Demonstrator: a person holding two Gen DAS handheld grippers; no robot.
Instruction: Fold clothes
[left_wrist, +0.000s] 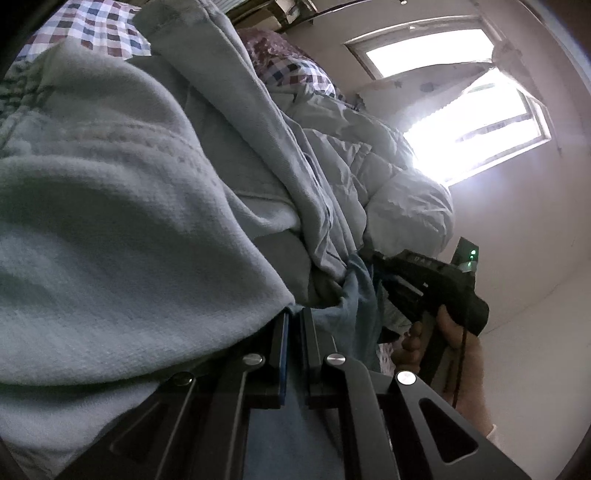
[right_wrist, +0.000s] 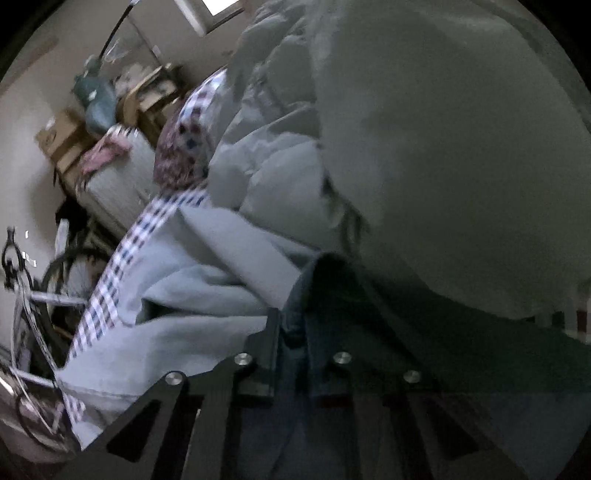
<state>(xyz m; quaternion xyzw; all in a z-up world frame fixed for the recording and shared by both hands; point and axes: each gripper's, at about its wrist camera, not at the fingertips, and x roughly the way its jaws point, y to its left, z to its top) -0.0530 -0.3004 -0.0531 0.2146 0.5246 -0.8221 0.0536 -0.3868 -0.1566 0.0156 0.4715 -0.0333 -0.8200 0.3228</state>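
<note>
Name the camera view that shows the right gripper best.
Left wrist view: the whole right gripper shows from the side, its tips buried in blue cloth. The right wrist view shows only its own blurred fingers, dark.

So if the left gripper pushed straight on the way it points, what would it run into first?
The left gripper is shut on a fold of light blue cloth. Straight ahead, that cloth comes first, then probably the grey fleece garment bulging over its tips. Depth is hard to judge in this view.

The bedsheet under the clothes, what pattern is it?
Checked bedsheet: red, blue, white; clearest in left wrist view.
</note>
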